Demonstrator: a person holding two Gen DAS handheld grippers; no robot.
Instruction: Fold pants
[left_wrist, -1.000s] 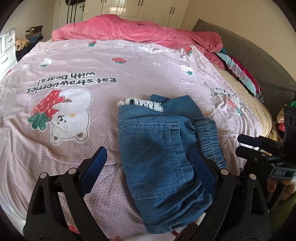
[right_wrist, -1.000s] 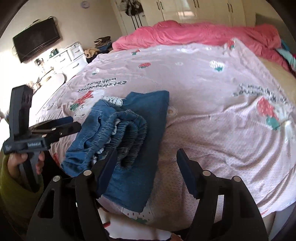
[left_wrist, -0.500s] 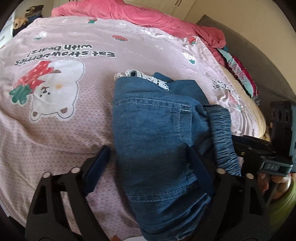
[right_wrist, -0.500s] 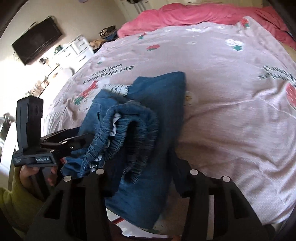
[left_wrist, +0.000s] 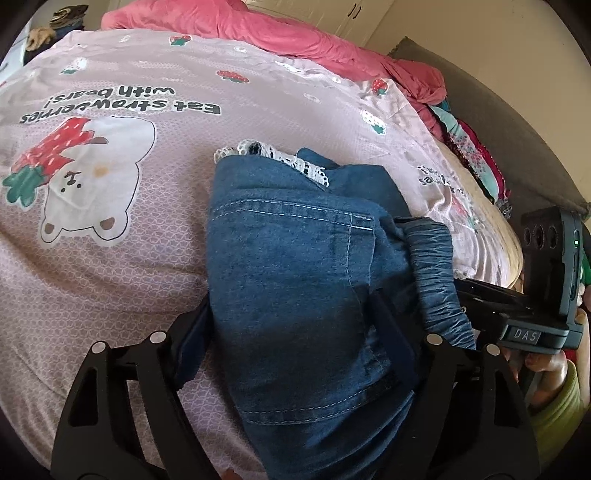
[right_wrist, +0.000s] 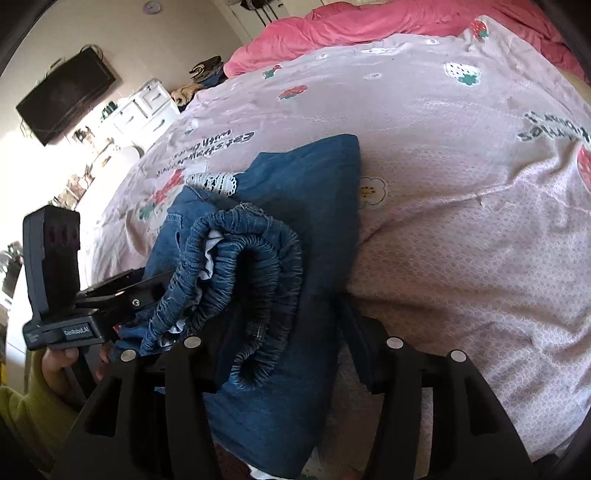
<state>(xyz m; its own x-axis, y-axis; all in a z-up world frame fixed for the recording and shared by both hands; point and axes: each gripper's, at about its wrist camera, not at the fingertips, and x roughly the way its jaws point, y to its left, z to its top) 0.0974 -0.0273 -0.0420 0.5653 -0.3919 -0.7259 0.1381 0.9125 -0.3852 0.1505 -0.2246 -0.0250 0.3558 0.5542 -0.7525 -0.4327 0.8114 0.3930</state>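
The blue denim pants (left_wrist: 295, 280) lie folded in a thick bundle on the pink bedspread (left_wrist: 110, 266), white lace hem at the far end and the elastic waistband (right_wrist: 251, 280) bunched on top. My left gripper (left_wrist: 291, 336) is open, its fingers straddling the near part of the bundle. My right gripper (right_wrist: 284, 332) is open too, its fingers on either side of the waistband end. In the right wrist view the left gripper (right_wrist: 122, 291) reaches into the bundle's left side. In the left wrist view the right gripper (left_wrist: 491, 295) sits at the bundle's right side.
The bedspread has strawberry and bear prints. A pink duvet (left_wrist: 258, 29) is heaped at the far end. More clothes (left_wrist: 476, 155) lie along the right edge by a grey headboard (left_wrist: 517, 122). A wall TV (right_wrist: 66, 96) and white drawers (right_wrist: 147, 107) stand beyond the bed.
Both grippers have moved forward and down onto the folded pants, so their open fingers now straddle the bundle. The pants have stayed in place.
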